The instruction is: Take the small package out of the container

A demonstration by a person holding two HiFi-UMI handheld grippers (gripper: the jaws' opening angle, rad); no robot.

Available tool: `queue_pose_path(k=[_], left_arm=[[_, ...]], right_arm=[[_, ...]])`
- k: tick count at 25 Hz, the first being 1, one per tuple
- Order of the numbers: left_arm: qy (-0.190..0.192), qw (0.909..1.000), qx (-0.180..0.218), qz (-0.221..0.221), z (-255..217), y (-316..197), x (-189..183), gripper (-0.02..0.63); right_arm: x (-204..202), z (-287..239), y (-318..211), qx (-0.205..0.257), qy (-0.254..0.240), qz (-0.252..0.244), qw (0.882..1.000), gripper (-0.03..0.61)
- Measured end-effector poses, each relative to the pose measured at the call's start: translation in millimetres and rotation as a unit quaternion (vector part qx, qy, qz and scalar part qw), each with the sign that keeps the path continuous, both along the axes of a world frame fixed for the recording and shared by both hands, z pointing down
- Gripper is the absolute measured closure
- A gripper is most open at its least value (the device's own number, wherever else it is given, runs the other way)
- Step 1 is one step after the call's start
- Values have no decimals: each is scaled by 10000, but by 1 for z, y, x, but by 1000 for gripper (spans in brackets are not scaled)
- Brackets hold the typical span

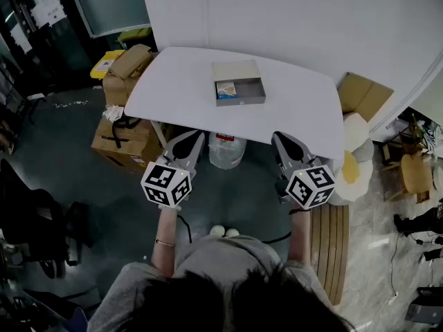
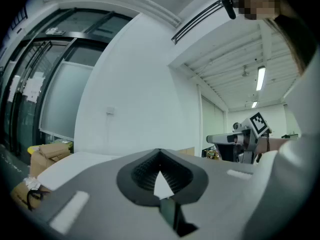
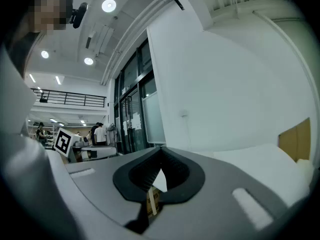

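Observation:
On the white table (image 1: 173, 81) stands a grey open container (image 1: 241, 101), its lid (image 1: 234, 70) folded back behind it. A small package (image 1: 226, 89) with blue print lies inside, at its left side. Both grippers hang in front of the table's near edge, well short of the container. My left gripper (image 1: 196, 137) is shut and holds nothing; in its own view the jaws (image 2: 160, 153) meet at a point. My right gripper (image 1: 279, 137) is likewise shut and holds nothing, as its own view (image 3: 161, 150) shows.
Cardboard boxes (image 1: 128, 140) and a yellow item (image 1: 105, 64) stand left of the table. A clear plastic jug (image 1: 226, 149) sits under its near edge. Right of the table are flattened cardboard (image 1: 363, 95), white and yellow bags (image 1: 353, 168) and a wooden slatted board (image 1: 329, 247).

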State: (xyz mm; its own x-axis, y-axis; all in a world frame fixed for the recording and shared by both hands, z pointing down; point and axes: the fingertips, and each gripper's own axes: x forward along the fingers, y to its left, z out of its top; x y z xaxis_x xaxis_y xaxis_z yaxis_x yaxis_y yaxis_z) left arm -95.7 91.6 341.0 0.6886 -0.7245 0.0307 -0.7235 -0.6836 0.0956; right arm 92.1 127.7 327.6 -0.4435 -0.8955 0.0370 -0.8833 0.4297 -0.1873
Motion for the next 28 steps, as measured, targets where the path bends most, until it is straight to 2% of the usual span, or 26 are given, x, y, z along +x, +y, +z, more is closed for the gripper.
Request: queue_pose_path(k=[20,28], left_arm=[[-88,9999,-9,-63,7,1,21,627],[-69,9998,-95,-157,15,-10,20,627]], right_arm=[[22,7,-4,-7,-172,-80,9998,568],[17,15,-20,-85,-256,-201,9994,566]])
